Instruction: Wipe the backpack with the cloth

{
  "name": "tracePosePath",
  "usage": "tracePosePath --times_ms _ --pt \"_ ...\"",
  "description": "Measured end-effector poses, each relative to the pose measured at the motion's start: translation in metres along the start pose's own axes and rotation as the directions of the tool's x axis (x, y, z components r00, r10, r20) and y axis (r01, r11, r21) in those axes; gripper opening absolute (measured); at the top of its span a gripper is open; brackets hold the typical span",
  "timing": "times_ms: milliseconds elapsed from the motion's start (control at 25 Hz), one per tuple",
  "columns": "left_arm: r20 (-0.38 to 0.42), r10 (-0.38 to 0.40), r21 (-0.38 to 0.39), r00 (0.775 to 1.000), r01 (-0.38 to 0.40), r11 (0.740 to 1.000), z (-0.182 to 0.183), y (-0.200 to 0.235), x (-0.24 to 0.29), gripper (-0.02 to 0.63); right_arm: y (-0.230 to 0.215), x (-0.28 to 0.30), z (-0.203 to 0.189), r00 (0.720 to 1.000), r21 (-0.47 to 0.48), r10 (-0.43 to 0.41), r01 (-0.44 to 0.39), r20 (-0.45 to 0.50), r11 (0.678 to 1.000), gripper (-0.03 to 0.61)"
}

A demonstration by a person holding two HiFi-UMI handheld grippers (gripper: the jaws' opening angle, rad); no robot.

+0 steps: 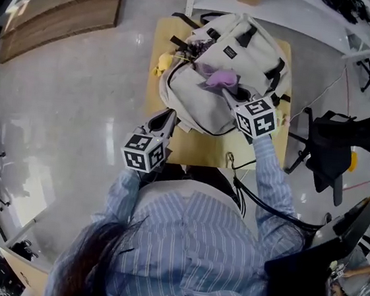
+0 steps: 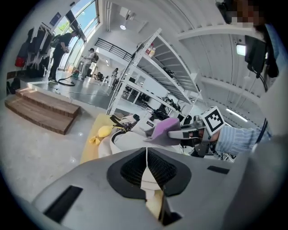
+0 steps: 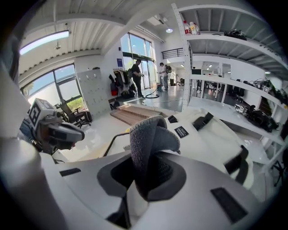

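We are clamping the cloth (image 1: 221,79) in our right tongs (image 1: 226,92) atop the backpack (image 1: 216,45) on the table (image 1: 161,45), left tongs (image 1: 171,115) closed and empty by its near edge; we are favouring flat, steady strokes.

**Soft cloth, hard shine**

The nubby lilac microfibre cloth (image 1: 221,78) in my matt grey plastic right tool (image 3: 146,176) looks fuzzy. The cream woven-fabric backpack (image 1: 202,109) is smooth and matt. The pale wooden tabletop (image 1: 198,151) is matt, the grey floor (image 1: 63,110) glossy.

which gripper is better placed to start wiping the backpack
Right. The right gripper is shut on the cloth over the backpack; the left gripper, jaws together, carries no cloth and sits at the backpack's edge.
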State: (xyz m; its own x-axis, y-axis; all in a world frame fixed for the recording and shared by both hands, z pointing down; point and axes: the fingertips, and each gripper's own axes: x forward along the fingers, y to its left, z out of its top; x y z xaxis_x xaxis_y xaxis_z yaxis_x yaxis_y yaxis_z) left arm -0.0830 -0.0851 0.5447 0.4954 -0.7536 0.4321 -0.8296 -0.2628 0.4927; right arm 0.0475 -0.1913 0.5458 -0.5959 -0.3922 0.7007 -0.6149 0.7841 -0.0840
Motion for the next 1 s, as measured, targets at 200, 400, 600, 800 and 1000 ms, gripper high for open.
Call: tracePosePath --times_ms 200,400,600,800,1000 --pt "-0.021 -0.039 0.021 0.999 0.040 0.999 -0.006 -0.017 0.008 0.011 -0.005 -0.041 -0.054 0.998 0.044 -0.033 0.036 -0.053 0.998 0.041" --pt "-0.037 -0.069 0.038 0.997 0.071 0.997 -0.010 -0.031 0.013 0.011 -0.009 -0.072 -0.100 0.992 0.073 -0.061 0.069 -0.112 0.995 0.041" --pt "-0.038 -0.072 0.043 0.997 0.074 0.996 -0.010 -0.034 0.015 0.011 -0.013 -0.095 -0.135 0.982 0.094 -0.074 0.092 -0.174 0.991 0.041" --pt "-0.036 -0.061 0.034 0.998 0.062 0.997 -0.011 -0.030 0.012 0.011 -0.015 -0.107 -0.120 0.982 0.064 -0.082 0.094 -0.171 0.994 0.041" --pt "-0.035 -0.047 0.021 0.998 0.048 0.999 -0.010 -0.021 0.010 0.011 -0.025 -0.092 -0.036 0.994 -0.023 -0.094 0.093 -0.048 0.995 0.041"
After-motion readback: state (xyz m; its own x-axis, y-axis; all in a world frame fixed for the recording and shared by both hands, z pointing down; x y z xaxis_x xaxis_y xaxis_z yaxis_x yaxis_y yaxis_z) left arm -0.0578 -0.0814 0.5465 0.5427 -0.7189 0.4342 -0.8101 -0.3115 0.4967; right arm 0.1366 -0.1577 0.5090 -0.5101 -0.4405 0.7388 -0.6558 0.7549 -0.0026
